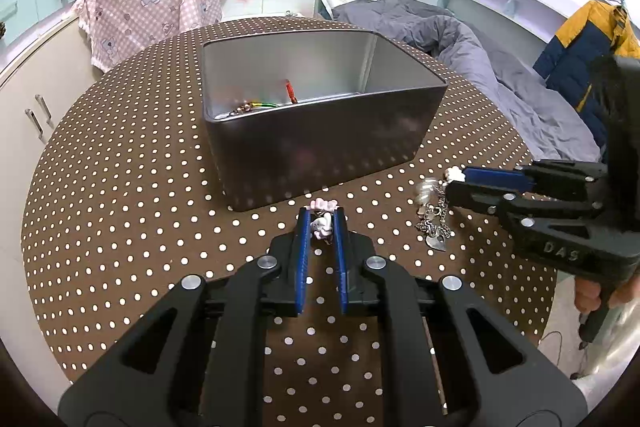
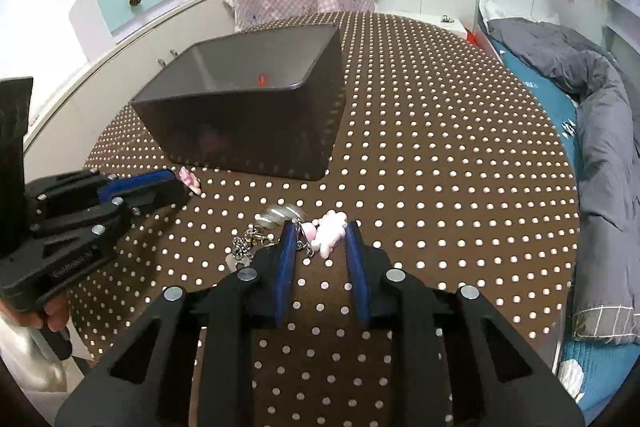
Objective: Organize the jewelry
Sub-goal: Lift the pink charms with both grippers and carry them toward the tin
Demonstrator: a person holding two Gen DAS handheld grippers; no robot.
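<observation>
Two grippers work near the tin (image 1: 320, 147): the left gripper (image 1: 322, 223) pinches a pink charm (image 1: 322, 225); the right gripper (image 2: 320, 239), slightly parted, straddles a pink charm chain (image 2: 330, 231) on the table (image 2: 440, 187).

Even, soft indoor light is filling both fisheye views; edges are bending and darkening, and the silver chain bracelet (image 2: 276, 217) is blurring.
</observation>
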